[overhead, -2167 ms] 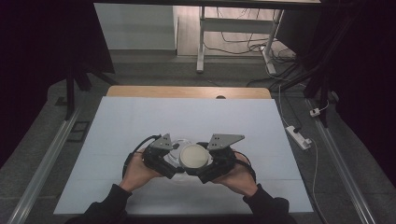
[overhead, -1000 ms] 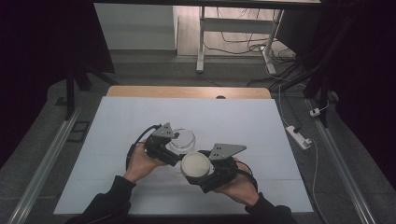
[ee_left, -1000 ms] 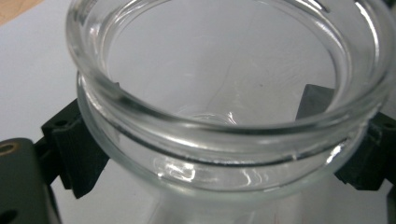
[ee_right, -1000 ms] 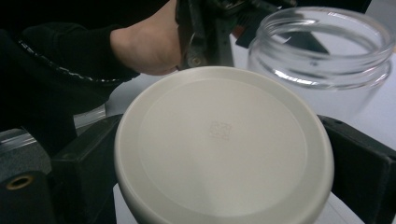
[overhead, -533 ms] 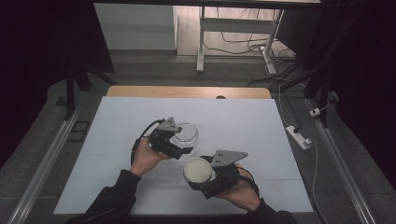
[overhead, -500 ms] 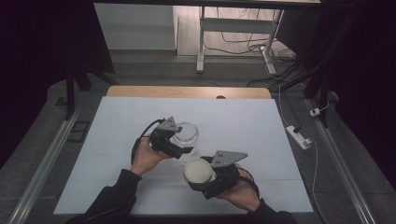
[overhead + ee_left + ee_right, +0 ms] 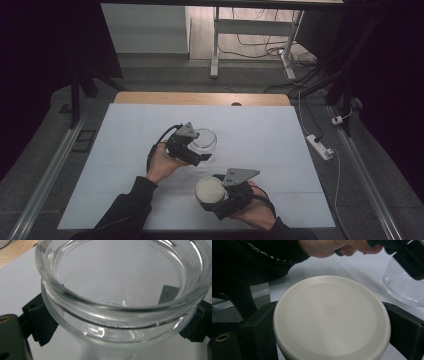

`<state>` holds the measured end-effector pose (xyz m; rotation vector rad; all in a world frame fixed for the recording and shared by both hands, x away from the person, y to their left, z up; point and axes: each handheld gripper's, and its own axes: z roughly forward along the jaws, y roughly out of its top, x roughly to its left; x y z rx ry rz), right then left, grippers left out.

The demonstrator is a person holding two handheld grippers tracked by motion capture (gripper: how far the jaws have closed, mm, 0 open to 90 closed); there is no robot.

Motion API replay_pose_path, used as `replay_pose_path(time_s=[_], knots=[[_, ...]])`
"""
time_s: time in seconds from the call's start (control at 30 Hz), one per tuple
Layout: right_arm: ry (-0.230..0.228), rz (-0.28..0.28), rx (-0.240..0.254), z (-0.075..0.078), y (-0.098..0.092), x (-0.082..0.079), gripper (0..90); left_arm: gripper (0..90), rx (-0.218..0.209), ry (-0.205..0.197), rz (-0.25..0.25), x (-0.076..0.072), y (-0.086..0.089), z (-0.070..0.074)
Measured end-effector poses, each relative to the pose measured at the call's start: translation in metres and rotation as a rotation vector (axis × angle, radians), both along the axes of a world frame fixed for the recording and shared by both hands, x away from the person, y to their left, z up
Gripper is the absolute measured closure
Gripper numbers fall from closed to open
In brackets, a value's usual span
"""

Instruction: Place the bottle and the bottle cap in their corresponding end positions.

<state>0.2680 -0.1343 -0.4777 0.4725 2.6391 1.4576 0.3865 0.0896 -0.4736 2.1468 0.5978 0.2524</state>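
jar and lid are apart right now. left gripper is clamped on the clear glass jar, which stands upright on the white table near the middle. left gripper view: glass jar has its mouth open, thick rim, black jaws pressed against the body just under the rim on both sides, so closed to about jar width and touching glass. nothing visible inside the jar.

right gripper is clamped on the round off-white lid, near the front edge of the table and well apart from the jar, toward the person's right of it. right gripper view: lid sits flat side toward the camera, faint small square mark at its centre, one black jaw tight against each side of its edge. same view shows the jar base farther off at upper right, with the left hand above it.

cannot tell from the high view whether the lid rests on the table or is held just above it.
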Motion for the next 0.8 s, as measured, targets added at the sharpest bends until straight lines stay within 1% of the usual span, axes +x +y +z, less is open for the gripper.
replay_pose_path(time_s=[0.37, 0.5, 0.6, 0.8], knots=[[0.004, -0.003, -0.035, -0.015, 0.008, 0.006, 7.3, 7.8, -0.001, -0.002, 0.02, 0.015, -0.001, -0.006], [-0.003, -0.007, -0.037, -0.018, 0.01, 0.008, 7.3, 7.8, 0.007, -0.007, 0.027, 0.02, -0.003, -0.009], [-0.002, -0.011, -0.037, -0.021, 0.011, 0.011, 7.3, 7.8, 0.003, -0.006, 0.034, 0.024, -0.003, -0.01], [-0.001, -0.014, -0.053, -0.027, 0.015, 0.016, 7.3, 7.8, 0.008, -0.01, 0.048, 0.032, -0.003, -0.014]])
